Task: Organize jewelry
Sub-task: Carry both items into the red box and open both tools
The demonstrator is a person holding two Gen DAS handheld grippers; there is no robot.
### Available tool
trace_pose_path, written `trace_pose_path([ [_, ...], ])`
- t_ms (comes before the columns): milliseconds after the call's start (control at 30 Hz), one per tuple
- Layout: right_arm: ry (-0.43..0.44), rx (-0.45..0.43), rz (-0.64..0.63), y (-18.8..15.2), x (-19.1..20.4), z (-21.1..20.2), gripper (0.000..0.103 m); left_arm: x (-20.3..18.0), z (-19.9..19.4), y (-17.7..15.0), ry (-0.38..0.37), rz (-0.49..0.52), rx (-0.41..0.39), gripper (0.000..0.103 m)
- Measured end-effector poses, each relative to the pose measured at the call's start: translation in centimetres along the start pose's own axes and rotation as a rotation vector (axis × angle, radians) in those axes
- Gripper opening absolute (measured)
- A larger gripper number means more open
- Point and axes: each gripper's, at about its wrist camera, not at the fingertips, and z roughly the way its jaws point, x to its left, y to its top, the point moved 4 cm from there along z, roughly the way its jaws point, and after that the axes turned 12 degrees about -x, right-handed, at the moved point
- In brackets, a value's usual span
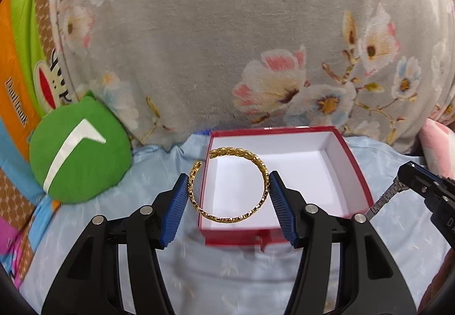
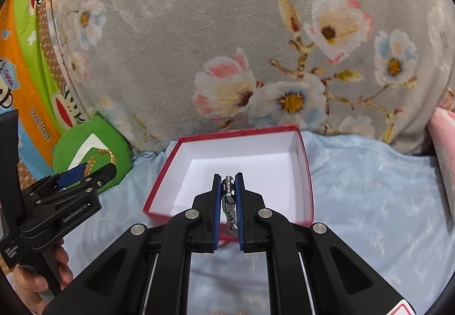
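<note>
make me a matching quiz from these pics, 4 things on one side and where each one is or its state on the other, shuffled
Things:
1. gold bangle
2. silver chain
3. red box
4. green cushion

Places or states:
A. open, white inside, nothing in it
B. pinched in the right gripper
C. leaning against the flowered blanket, left of the box
D. held across its width by the left gripper

Pairs: 1-D, 2-B, 3-A, 4-C
</note>
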Motion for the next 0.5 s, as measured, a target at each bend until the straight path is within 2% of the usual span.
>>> trace_pose_path([
  [67, -0.01, 0.002, -0.01, 0.4, -0.2, 2.4, 0.008, -0.3, 2.3, 0.3, 0.014, 0.009, -0.001, 0.055],
  [200, -0.023, 0.027, -0.021, 0.2, -0.7, 6.7, 0.008, -0.5, 7.4, -0.2, 0.003, -0.011, 0.051, 0.055],
  [500, -0.046, 0.093, 0.005, -1.2, -2.3, 14.0, 0.008, -1.4, 13.9, -1.3, 0.011, -0.018, 0.123, 0.055],
])
